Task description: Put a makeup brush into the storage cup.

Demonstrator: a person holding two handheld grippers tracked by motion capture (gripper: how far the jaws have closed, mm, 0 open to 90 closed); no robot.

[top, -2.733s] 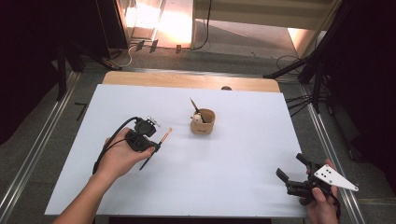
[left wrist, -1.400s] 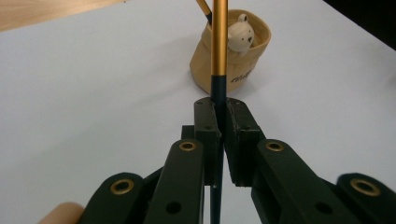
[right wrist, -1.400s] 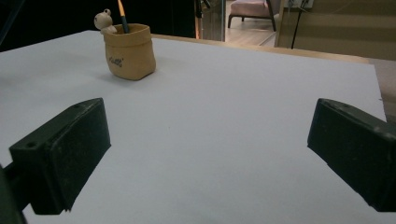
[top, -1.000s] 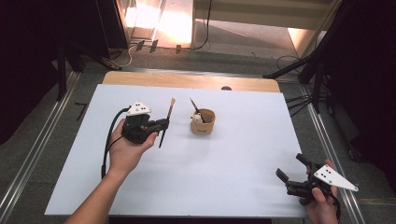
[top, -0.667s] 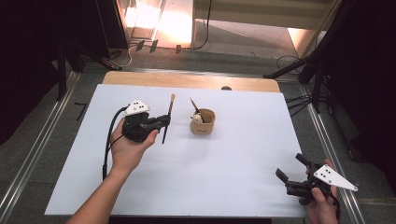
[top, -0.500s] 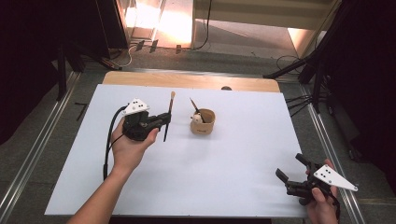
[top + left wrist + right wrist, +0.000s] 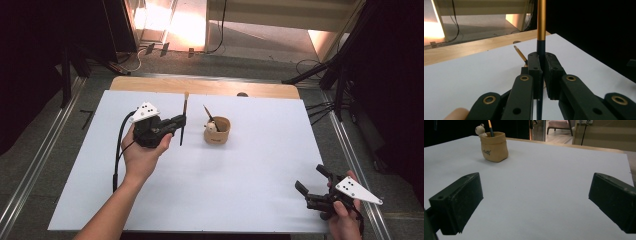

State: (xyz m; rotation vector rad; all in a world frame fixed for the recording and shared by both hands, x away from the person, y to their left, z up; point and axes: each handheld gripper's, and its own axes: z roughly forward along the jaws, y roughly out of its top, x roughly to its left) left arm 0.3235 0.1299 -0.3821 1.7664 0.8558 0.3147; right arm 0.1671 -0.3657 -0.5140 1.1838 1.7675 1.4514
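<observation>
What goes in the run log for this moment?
left gripper: shut on pencil, upright, beside holder | right gripper: open, idle | holder: one pencil inside

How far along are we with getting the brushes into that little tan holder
One brush already stands in the tan holder. In hand: the left gripper is shut on a second brush, held upright above the white table just left of the holder. Left: carry it over the holder and drop it in. The right gripper rests open, near the table's corner.
</observation>
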